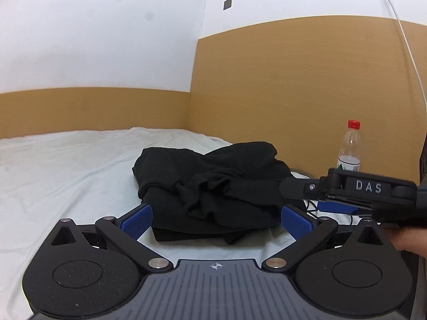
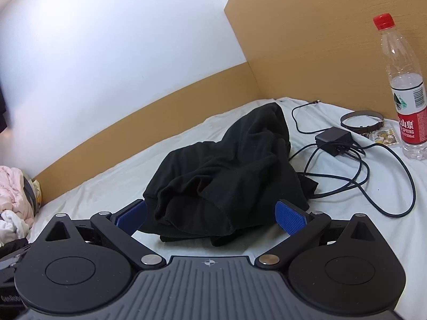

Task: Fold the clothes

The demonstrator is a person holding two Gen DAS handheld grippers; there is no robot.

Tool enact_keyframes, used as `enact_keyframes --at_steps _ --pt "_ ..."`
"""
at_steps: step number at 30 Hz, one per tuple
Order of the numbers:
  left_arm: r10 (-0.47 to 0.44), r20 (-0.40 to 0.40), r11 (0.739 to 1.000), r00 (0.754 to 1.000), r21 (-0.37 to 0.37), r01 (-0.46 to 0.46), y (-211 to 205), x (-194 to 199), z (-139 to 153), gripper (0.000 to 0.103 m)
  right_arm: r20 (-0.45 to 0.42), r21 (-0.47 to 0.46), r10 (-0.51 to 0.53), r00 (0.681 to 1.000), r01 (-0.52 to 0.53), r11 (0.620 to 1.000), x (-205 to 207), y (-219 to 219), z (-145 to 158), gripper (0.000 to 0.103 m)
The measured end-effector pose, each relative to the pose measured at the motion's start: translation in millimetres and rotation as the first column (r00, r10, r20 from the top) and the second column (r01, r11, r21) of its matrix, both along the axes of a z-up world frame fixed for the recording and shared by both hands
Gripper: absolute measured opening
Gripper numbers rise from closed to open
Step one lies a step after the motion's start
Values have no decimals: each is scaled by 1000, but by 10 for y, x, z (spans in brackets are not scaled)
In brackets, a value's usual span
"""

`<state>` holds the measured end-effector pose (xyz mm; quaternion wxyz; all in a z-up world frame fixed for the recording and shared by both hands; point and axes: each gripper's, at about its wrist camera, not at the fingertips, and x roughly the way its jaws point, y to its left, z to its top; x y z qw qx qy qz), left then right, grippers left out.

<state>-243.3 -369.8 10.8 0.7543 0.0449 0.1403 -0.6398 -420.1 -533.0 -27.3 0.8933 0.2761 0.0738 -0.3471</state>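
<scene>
Now I see the black garment [image 2: 226, 178] heaped just ahead of my right gripper [image 2: 210, 217], fingers wide apart; my left gripper [image 1: 216, 220] gapes likewise.

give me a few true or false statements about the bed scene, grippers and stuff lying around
1. The black garment lies crumpled on the white sheet. True.
2. The left gripper is shut on the garment. False: its jaws stand wide open, holding nothing.
3. The water bottle has a red cap and stands upright. True.
4. The right gripper holds the black charger. False: it is open, and the charger lies apart on the sheet beyond the garment.
5. A pink cloth lies at the left edge of the right wrist view. True.
6. The water bottle is lying on top of the garment. False: it stands off to the side by the brown wall panel.
</scene>
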Motion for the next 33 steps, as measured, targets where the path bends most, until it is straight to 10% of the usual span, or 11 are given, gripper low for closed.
enact_keyframes --at_steps 14,33 --pt "46 27 997 999 -60 -44 -116 -1 -570 102 -10 -3 -10 1000 10 1000 49 -45 -52 103" --pt "63 66 994 996 -97 -56 -79 -55 -579 102 -47 -83 -38 998 34 996 217 58 -90 103"
